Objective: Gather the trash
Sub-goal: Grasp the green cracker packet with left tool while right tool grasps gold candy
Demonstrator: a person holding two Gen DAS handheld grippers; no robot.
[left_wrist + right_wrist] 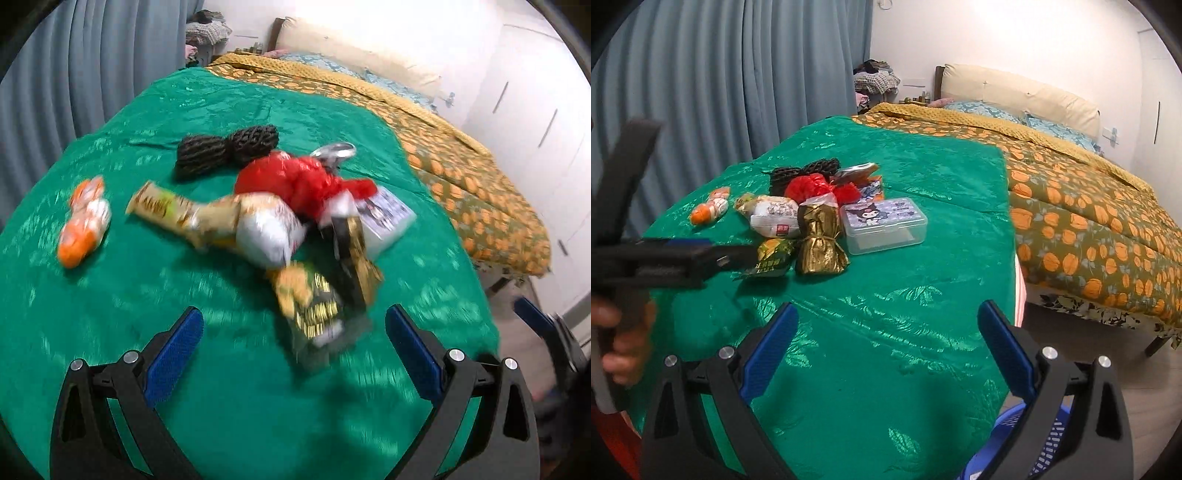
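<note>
Green-clothed desk (pixel 886 332) carries light, crinkly snack wrappers (pixel 314 310); both hand-held grippers, left (pixel 293 343) and right (pixel 886 343), gape empty; pinch a crumpled edge

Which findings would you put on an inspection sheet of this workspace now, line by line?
Surface: green cloth spread over a table, creased.
Job's things: a pile of wrappers, with a gold wrapper, a white packet, a red bag, a green-and-black wrapper; an orange packet lies apart.
Clutter: clear plastic box, touching the pile; dark ropelike bundle behind it.
Grippers: left gripper open and empty, close to the green-and-black wrapper; right gripper open, empty.
Cables: nothing seen.
Surroundings: bed, curtain, blue basket below the table edge.
</note>
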